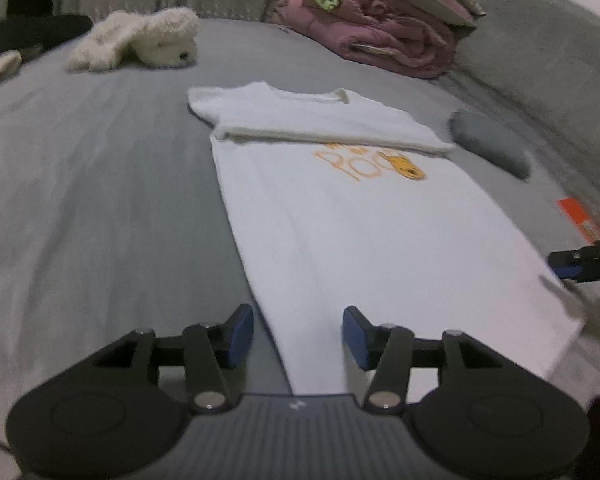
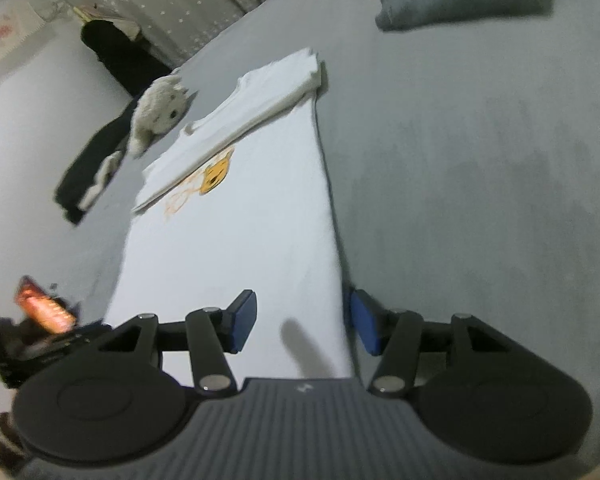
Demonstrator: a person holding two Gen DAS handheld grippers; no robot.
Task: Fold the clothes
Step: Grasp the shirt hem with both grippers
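T-shirt [image 1: 340, 220] flat, hem beneath both tongs

Left wrist view low over the white T-shirt [image 1: 340, 216] hem, facing 12 o'clock toward its collar, right wrist view likewise, rolled, both sharing shirt and plush toy [image 2: 160, 110].

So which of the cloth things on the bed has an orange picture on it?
The white T-shirt, lying flat in the middle of the grey bed. The pink quilt and the small grey pillow behind it have no orange print.
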